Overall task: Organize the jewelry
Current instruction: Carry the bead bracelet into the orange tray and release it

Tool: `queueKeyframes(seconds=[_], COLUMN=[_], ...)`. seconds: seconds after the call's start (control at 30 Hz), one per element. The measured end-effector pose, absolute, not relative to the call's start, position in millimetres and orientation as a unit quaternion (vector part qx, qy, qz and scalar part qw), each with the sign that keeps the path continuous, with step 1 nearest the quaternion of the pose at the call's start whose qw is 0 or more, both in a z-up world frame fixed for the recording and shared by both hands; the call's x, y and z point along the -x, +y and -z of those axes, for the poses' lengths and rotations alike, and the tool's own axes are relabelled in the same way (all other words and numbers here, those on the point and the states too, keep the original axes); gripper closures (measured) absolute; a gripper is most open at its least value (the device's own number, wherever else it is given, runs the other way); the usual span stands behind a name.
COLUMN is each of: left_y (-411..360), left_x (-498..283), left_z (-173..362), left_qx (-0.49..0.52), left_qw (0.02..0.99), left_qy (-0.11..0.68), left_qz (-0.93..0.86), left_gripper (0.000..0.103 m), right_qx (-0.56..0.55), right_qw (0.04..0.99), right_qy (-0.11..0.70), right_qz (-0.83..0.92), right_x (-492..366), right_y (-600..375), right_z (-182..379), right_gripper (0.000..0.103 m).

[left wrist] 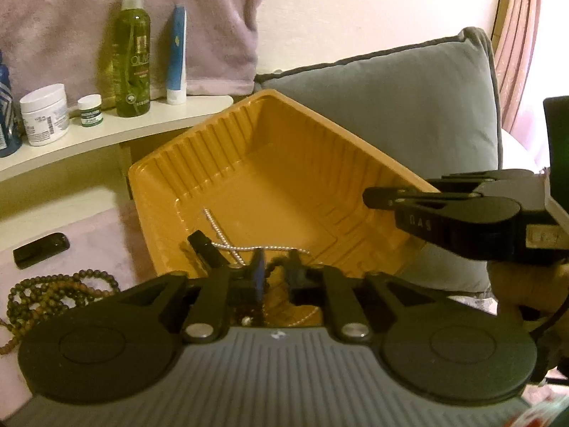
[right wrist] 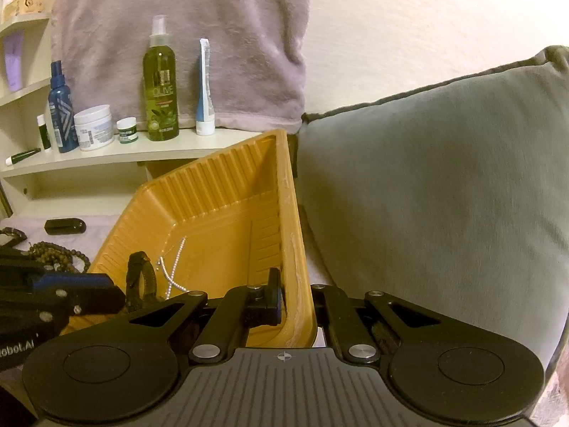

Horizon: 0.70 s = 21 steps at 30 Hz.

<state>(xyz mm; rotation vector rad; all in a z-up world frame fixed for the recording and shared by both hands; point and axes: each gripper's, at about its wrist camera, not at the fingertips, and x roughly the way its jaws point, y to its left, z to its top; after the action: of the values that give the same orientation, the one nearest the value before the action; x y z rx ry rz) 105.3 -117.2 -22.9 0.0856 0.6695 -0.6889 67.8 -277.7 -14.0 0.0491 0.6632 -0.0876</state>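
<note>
grey cushion [right wrist: 426, 185] behind | orange tray [left wrist: 270, 185] steadied by right gripper [right wrist: 298, 300], clamped on its rim | left gripper [left wrist: 274, 267] pinching dark bracelet [right wrist: 140, 277] over tray, beside silver chain [left wrist: 227, 238]; lower, then release inside | beads [left wrist: 53, 288] outside | bottle [right wrist: 160, 82] reads "OLIVE"

- Left wrist: we look close, downward into the orange tray [left wrist: 284, 178].
- Right wrist: close along its right wall.
- Both share the shelf [right wrist: 117, 154].
</note>
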Motion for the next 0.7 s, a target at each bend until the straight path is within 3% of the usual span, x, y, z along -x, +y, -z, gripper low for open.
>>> queueKeyframes(seconds=[0.2, 0.7], left_y=[-84.3, 15.3], left_x=[-104.6, -117.2], left_z=[23.0, 52.9], left_qx=[-0.035, -0.090], left_qw=[0.906, 0.938], left_qy=[0.316, 0.315], left_qz=[0.280, 0.114], left_gripper=[0.078, 0.077], right_qx=[-0.024, -0.015], right_qw=[0.944, 0.943], right_qy=[0.325, 0.329], right_qz=[0.043, 0.045], right_x=[-67.8, -68.5], right_y=[-277.9, -277.2], right_z=[14.0, 16.0], right_gripper=[0.099, 0.099])
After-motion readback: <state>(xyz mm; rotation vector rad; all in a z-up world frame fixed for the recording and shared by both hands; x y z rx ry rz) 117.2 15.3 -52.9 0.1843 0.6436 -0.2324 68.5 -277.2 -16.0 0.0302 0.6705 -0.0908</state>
